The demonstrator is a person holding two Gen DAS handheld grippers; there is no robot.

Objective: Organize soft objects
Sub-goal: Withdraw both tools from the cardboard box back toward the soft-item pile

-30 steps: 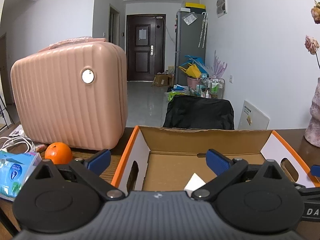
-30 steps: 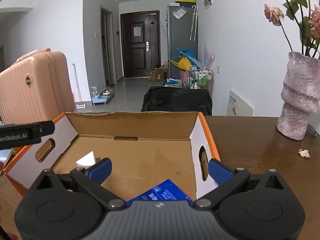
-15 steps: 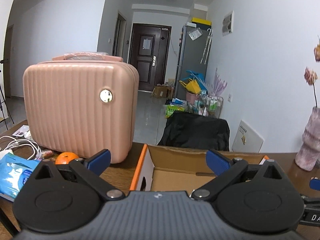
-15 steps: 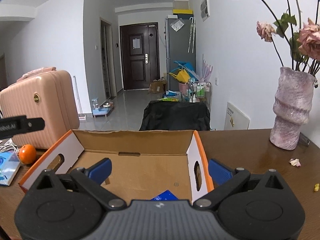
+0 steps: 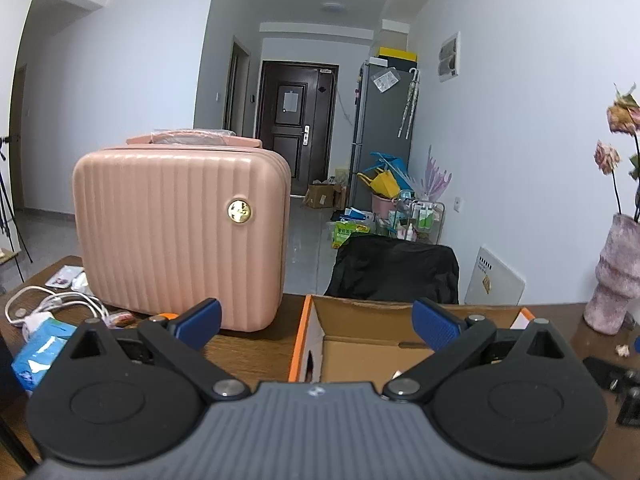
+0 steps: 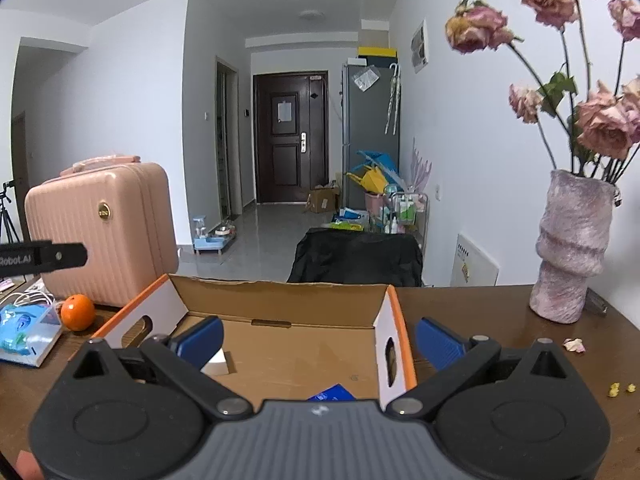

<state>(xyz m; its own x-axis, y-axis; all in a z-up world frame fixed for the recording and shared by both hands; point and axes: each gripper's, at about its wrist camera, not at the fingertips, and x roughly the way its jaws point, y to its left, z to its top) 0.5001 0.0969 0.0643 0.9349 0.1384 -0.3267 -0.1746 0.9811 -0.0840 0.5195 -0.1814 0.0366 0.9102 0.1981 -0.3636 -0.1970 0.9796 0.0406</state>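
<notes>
Both your tongs have lifted and drawn back from the cardboard box [image 6: 280,336] over the last second, so its floor now sits lower in each view. The left tongs [image 5: 316,320] and right tongs [image 6: 318,340] are spread wide and hold nothing. That suggests a drop-off is finished: a blue packet [image 6: 332,392] lies in the box just below your right tongs. The next soft item, the blue tissue pack [image 5: 38,350], lies on the table [image 5: 248,352] low to the left of your left tongs.
</notes>
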